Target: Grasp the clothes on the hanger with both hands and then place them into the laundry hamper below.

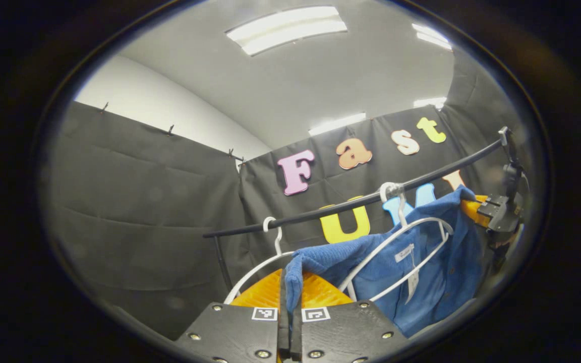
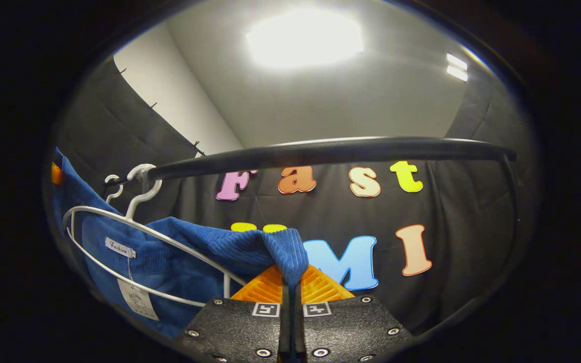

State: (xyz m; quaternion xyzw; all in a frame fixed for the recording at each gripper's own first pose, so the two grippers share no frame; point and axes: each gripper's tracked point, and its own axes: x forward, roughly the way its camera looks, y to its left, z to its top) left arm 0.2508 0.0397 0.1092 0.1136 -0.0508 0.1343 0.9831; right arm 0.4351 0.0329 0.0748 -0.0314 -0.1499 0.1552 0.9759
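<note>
Blue garment [image 1: 421, 272] hangs below the black rail [image 1: 351, 204], draped on a white hanger [image 1: 396, 242]. Left gripper [image 1: 290, 302] is clamped on one shoulder of it, right gripper [image 2: 290, 287] clamped on the other.

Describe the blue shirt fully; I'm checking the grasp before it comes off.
The blue shirt looks like ribbed, corduroy-like cloth, with a white neck label and a hanging paper tag. It drapes on a white hanger hooked on the black rail. The left claw and the right claw each pinch one end, pulling it wide.
</note>
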